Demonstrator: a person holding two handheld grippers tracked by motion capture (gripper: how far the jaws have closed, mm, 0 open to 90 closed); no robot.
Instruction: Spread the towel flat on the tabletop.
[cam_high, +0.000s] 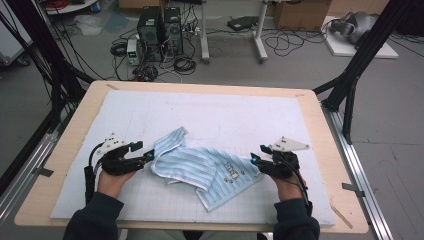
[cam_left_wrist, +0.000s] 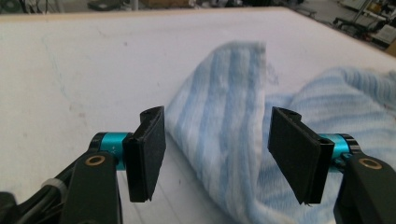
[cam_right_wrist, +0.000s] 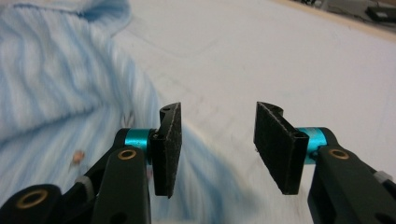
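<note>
The crumpled light-blue and white striped knit garment (cam_high: 200, 167) lies on the near middle of the pale grey gridded mat (cam_high: 150, 115), between your two hands. A small printed patch with brownish marks sits on its right part; whatever writing it may carry is too small to read, and no brand or label is legible elsewhere on it.

Your left gripper (cam_high: 149, 156) lies low and nearly level over the mat, pointing right at the garment's left edge. In the left gripper view its black padded jaws stand wide apart, with a fold of the striped cloth (cam_left_wrist: 219, 126) lying between them, and neither pad presses on it.

Your right gripper (cam_high: 253, 159) points left at the garment's right edge, its grey three-cornered plate on top. In the right gripper view its jaws stand partly apart with nothing gripped; the cloth (cam_right_wrist: 60, 93) lies to the left and under the left jaw, bare mat ahead.

The mat covers a light wooden table (cam_high: 320, 125); beyond it, black computer towers (cam_high: 160, 30) stand on the floor.
</note>
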